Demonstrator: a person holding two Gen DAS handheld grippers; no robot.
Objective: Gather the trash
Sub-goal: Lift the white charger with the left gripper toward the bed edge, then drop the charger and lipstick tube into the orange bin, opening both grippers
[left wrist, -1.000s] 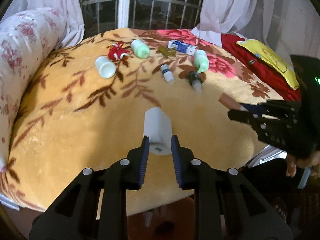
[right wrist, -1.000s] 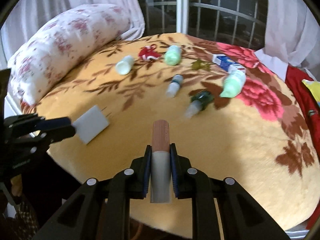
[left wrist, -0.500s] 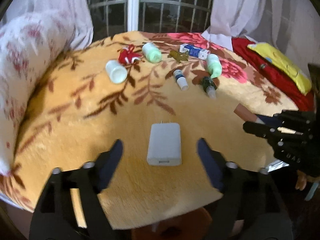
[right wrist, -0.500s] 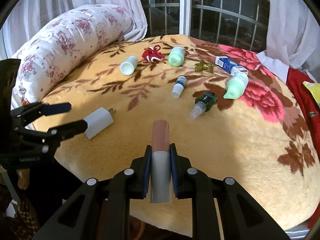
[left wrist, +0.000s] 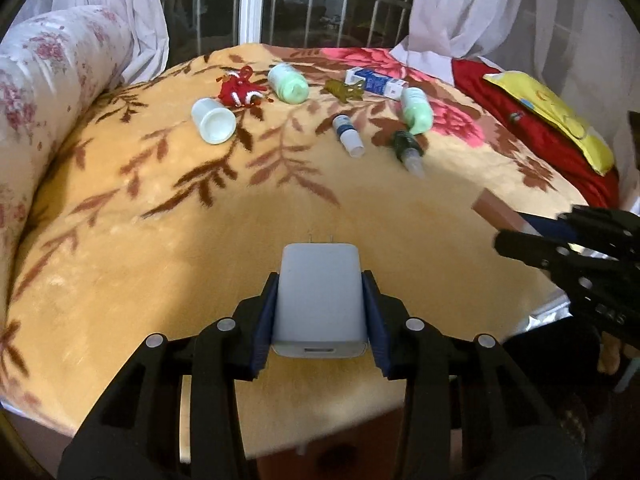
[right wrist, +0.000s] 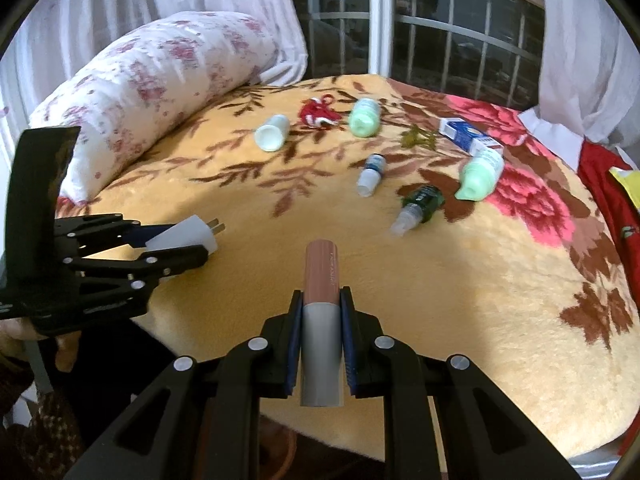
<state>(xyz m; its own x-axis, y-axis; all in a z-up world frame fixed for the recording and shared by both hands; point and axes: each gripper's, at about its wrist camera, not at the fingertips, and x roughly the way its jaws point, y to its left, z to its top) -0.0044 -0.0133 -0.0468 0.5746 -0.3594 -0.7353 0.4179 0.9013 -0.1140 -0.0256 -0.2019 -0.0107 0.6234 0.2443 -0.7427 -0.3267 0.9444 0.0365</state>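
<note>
My left gripper [left wrist: 320, 312] is shut on a white plug-in charger [left wrist: 319, 300] and holds it just above the near edge of the yellow floral blanket [left wrist: 160, 220]. In the right wrist view the charger [right wrist: 188, 236] shows in that gripper at the left. My right gripper [right wrist: 321, 340] is shut on a pink and grey tube [right wrist: 322, 312], also seen in the left wrist view [left wrist: 500, 212]. Further back lie a white bottle [left wrist: 213, 121], two green bottles [left wrist: 288, 83] [left wrist: 417, 110], a small blue-white bottle [left wrist: 348, 135], a dark green spray bottle [left wrist: 407, 149], a blue-white box [left wrist: 376, 82] and a red yarn item [left wrist: 240, 90].
A long floral pillow [right wrist: 152, 80] lies along the left side of the bed. A red cloth [left wrist: 536, 132] with a yellow packet [left wrist: 552, 112] lies at the right. Window bars and white curtains stand behind the bed.
My left gripper opened and dropped the charger flat onto the blanket, then closed on it again across its wider sides. My right gripper kept hold of the tube.
</note>
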